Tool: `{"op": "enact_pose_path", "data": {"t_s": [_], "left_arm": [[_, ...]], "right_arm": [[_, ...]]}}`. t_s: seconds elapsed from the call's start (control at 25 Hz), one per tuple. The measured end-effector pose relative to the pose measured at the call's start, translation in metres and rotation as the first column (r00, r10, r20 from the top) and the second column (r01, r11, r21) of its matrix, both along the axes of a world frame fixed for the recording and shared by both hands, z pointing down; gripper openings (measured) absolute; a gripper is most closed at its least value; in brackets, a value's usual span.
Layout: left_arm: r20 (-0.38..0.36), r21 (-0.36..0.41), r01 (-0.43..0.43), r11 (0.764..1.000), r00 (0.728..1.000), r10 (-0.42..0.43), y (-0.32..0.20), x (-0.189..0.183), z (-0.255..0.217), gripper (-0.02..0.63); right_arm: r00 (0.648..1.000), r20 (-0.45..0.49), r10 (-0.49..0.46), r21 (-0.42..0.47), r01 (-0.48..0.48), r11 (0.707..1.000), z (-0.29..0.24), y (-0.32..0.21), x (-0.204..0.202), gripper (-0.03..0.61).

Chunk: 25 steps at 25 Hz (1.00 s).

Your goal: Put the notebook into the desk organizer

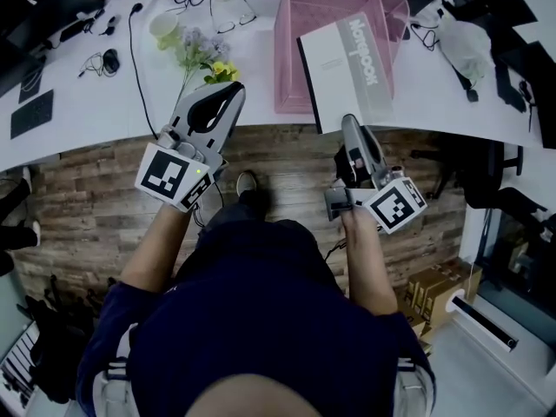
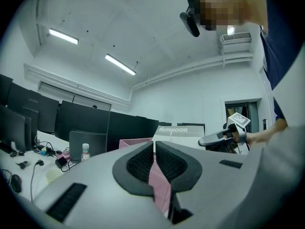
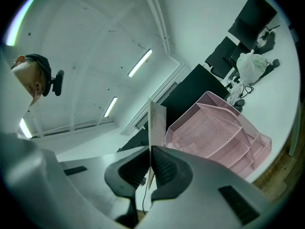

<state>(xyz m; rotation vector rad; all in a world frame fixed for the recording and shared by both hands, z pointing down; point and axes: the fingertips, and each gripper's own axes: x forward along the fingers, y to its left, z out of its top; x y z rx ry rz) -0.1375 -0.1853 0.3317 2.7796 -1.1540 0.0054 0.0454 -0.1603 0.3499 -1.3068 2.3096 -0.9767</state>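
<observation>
Right gripper [image 1: 350, 122] jaws clamped on near edge of the notebook [image 1: 347, 68], I reckon so its far end leads into the pink desk organizer [image 1: 294, 33] (left gripper [image 1: 229, 93] jaws closed, empty, held aside).

the notebook [image 1: 347, 72] covers the near right part of the desk organizer [image 1: 294, 24].

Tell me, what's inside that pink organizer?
Only bare mesh shows inside the pink organizer; the notebook, clamped by the right gripper, covers its near right part.
</observation>
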Motion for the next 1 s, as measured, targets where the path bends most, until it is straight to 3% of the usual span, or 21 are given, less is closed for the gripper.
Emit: {"op": "enact_pose_path", "data": {"t_s": [0.6,1.0], "left_arm": [[-0.011,-0.013,-0.024,1.0,1.0,0.024,-0.012,-0.014,0.006,0.038],[0.014,-0.032,0.008,0.999,1.0,-0.008,-0.008,-0.007,0.012,0.038]], "right_arm": [[0.998,-0.033,0.05,-0.004,-0.05,0.999,0.008,-0.022,-0.001,0.012],[1.0,0.003,0.031,-0.047,-0.031,0.998,0.03,-0.029,0.007,0.012]]}}
